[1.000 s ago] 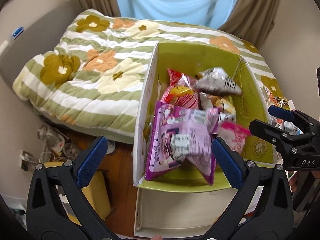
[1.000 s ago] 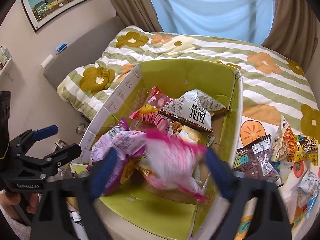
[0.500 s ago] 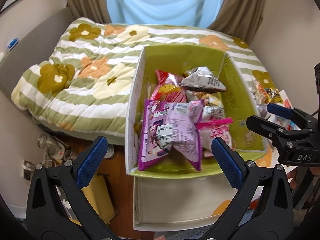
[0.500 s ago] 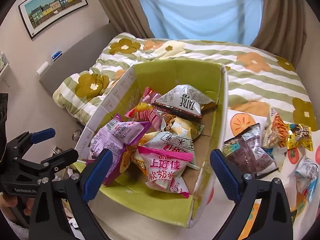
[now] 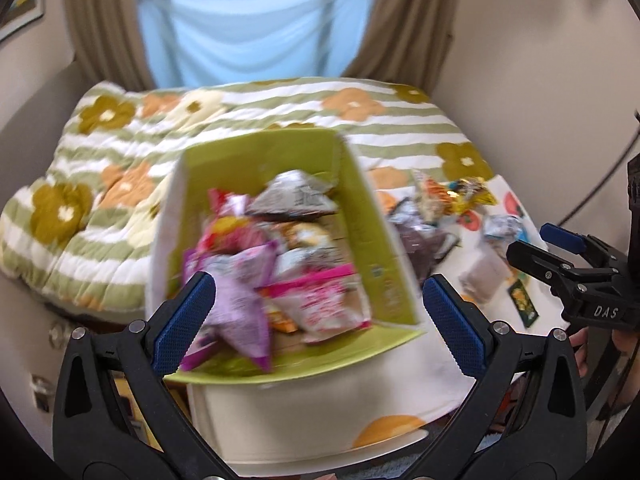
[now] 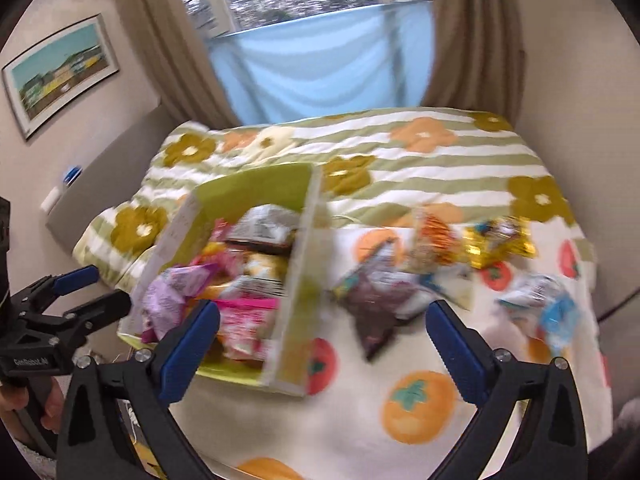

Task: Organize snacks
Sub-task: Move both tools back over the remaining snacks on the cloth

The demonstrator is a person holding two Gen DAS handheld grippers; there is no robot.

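A lime-green cardboard box (image 5: 356,216) (image 6: 304,280) sits on the bed's near end and holds several snack bags: a purple one (image 5: 240,304), a pink one (image 5: 324,300) (image 6: 244,320) and a silver one (image 5: 292,196) (image 6: 260,228). More bags lie loose on the fruit-print sheet to its right: a dark purple one (image 6: 376,304) (image 5: 420,244), an orange one (image 6: 432,240), a gold one (image 6: 500,240) and a blue-white one (image 6: 552,308). My left gripper (image 5: 320,320) is open and empty, held before the box. My right gripper (image 6: 324,340) is open and empty, held before the box's right wall.
A green-striped flowered quilt (image 5: 120,168) covers the bed behind the box. A window with a blue curtain (image 6: 320,68) and brown drapes is at the back. A framed picture (image 6: 60,76) hangs on the left wall. Floor clutter (image 5: 44,384) lies at lower left.
Both grippers have pulled back and swung right, so the box sits farther away and the loose bags come into view. The pink bag dropped from my right gripper into the box.
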